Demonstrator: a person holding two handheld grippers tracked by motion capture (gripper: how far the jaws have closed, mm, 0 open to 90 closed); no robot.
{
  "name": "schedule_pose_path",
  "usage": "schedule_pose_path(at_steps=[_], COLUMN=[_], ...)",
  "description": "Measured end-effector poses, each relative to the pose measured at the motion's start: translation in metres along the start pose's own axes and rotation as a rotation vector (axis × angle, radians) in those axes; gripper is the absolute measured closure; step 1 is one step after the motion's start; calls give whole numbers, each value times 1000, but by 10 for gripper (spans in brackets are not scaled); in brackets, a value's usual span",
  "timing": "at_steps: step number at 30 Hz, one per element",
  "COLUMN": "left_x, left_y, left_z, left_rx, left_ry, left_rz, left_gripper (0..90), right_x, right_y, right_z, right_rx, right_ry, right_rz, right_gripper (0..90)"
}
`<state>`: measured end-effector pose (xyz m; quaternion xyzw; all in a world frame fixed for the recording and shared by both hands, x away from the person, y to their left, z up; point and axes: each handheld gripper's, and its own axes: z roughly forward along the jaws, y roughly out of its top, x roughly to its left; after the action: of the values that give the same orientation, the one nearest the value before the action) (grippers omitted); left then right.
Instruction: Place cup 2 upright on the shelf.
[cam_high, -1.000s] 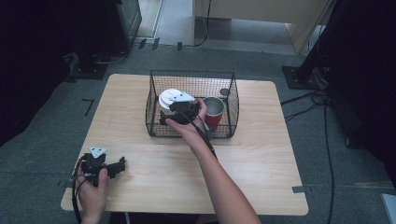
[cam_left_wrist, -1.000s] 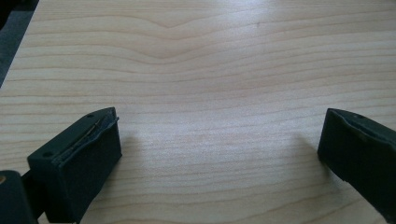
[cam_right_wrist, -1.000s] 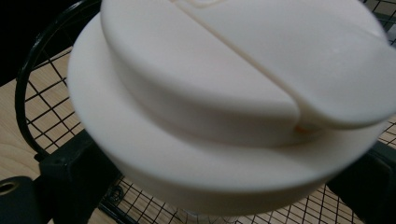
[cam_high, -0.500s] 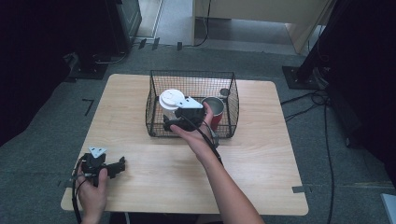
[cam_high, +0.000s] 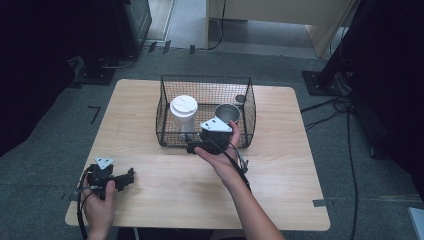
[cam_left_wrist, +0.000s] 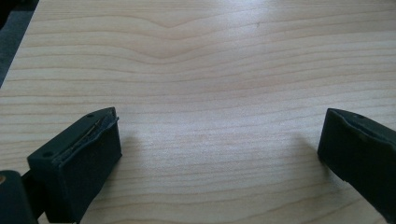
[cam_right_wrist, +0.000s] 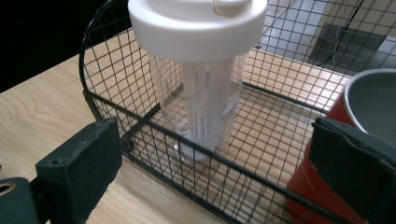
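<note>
The clear tumbler with its white lid stands upright in the left half of the black wire basket, which sits at the far middle of the pale wooden table in front of you. Largest in the scene is that table, its grain running side to side; next comes the basket, open at the top, its mesh walls rising around two vessels. The tumbler is the taller of the two, its lid level with the basket's rim. Just beside it, toward the basket's right, stands a red cup with a metal inside, apart from the tumbler in the high view.

Your right gripper hangs at the basket's near wall, held in your right hand, its jaws spread wide with nothing pressed between them. In the right gripper view they frame the tumbler through the mesh, the right jaw overlapping the red cup, and the near wall crosses between you and the tumbler.

Your left gripper rests low at the table's near left corner in your left hand, well apart from the basket. Its jaws stand wide over bare wood, holding nothing.
</note>
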<state>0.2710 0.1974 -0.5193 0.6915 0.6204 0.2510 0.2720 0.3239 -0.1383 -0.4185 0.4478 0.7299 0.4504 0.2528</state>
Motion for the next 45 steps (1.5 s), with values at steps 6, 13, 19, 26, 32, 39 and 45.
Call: schedule_pose_path(at_steps=[6,13,19,26,32,39,45], left_x=[0,0,0,0,0,0,0], left_y=[0,0,0,0,0,0,0], left_z=[0,0,0,0,0,0,0], left_rx=[1,-2,0,0,2,2,2], left_ry=[0,0,0,0,1,0,0], left_rz=[0,0,1,1,4,4,5], left_gripper=[0,0,0,0,0,0,0], right_x=[-8,-19,-33,-51,-70,-94,-110], right_y=[-12,-25,-40,-58,-75,-95,-112], right_z=[-17,-34,-47,-58,-67,-79,-86], right_rx=[-4,-9,-6,5,14,37,55], right_ry=[-4,-12,-37,-86,-129,-183,-219], right_rz=[6,22,48,86,91,131,158], right_gripper=[11,10,10,11,11,11,11])
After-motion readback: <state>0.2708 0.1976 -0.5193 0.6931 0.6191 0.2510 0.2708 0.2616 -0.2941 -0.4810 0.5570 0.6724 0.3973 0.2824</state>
